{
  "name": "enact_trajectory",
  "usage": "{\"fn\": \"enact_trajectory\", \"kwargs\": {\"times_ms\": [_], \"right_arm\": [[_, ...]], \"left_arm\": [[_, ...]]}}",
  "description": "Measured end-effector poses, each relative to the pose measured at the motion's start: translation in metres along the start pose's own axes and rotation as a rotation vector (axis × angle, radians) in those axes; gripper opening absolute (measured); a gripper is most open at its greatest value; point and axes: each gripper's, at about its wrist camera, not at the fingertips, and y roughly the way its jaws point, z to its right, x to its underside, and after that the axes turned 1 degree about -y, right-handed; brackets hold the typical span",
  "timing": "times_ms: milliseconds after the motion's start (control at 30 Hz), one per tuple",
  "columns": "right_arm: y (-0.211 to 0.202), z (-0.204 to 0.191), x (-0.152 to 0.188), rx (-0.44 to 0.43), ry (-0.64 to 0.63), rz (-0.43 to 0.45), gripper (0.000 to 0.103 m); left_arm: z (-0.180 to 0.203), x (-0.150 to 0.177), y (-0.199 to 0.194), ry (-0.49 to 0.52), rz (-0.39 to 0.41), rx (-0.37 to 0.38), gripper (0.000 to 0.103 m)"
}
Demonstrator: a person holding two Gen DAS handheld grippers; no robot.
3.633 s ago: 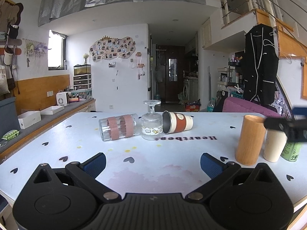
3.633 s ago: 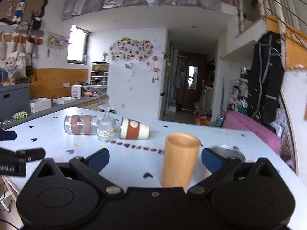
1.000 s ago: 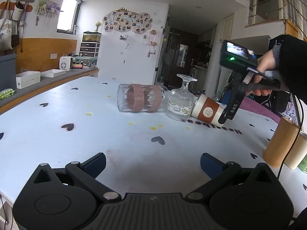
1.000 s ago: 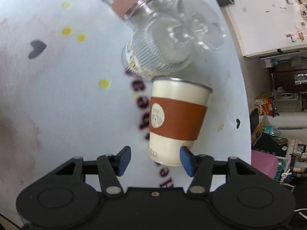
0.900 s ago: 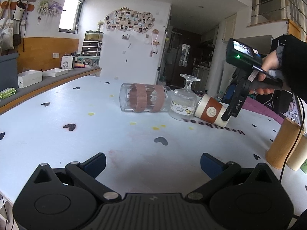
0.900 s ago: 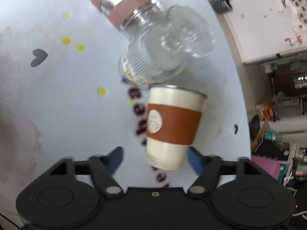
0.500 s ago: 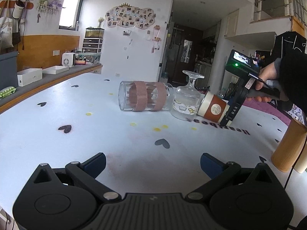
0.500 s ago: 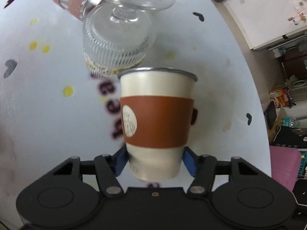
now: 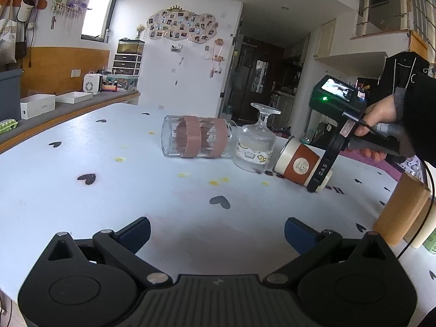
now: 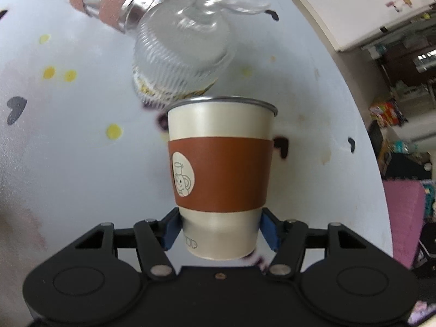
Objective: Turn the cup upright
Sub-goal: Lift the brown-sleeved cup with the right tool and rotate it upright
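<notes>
A cream metal cup with a brown sleeve (image 10: 220, 174) lies on its side on the white table (image 9: 136, 179), its rim pointing toward the ribbed glass. My right gripper (image 10: 220, 229) is shut on the cup near its base, with a blue pad on each side. In the left wrist view the cup (image 9: 299, 164) is tilted, its base end held in the right gripper (image 9: 320, 175). My left gripper (image 9: 217, 231) is open and empty, low over the table's near side.
An upside-down ribbed stemmed glass (image 9: 256, 147) stands right beside the cup's rim. A clear glass with brown bands (image 9: 196, 137) lies on its side to the left. A wooden cup (image 9: 402, 208) stands at the right near the edge.
My right gripper came down over the lying cup, its fingers closed on the base end, and the cup now tilts. The left gripper shifted slightly.
</notes>
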Motion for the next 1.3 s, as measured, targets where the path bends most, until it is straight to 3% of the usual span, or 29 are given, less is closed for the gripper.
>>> {"fn": "enact_trajectory", "kwargs": {"times_ms": [233,600,800,1133,1300], "right_arm": [[-0.015,-0.023,0.011,0.000,0.173,-0.037,0.062],[-0.064,-0.051,0.069,-0.178,0.473,0.175,0.062],[-0.089,-0.070,0.118,-0.207,0.577,0.294,0.062],[-0.082,-0.113,0.196,-0.302,0.747,0.341,0.062],[-0.083,-0.132,0.213,-0.365,0.775,0.372,0.062]], "left_arm": [[0.001,0.004,-0.010,-0.004,0.020,0.035,0.103],[0.011,0.009,-0.023,0.014,0.043,0.070,0.103],[0.020,0.010,-0.026,0.029,0.039,0.074,0.103],[0.038,0.011,-0.024,0.028,0.012,0.098,0.103],[0.044,0.007,-0.021,-0.042,-0.012,0.140,0.103]]}}
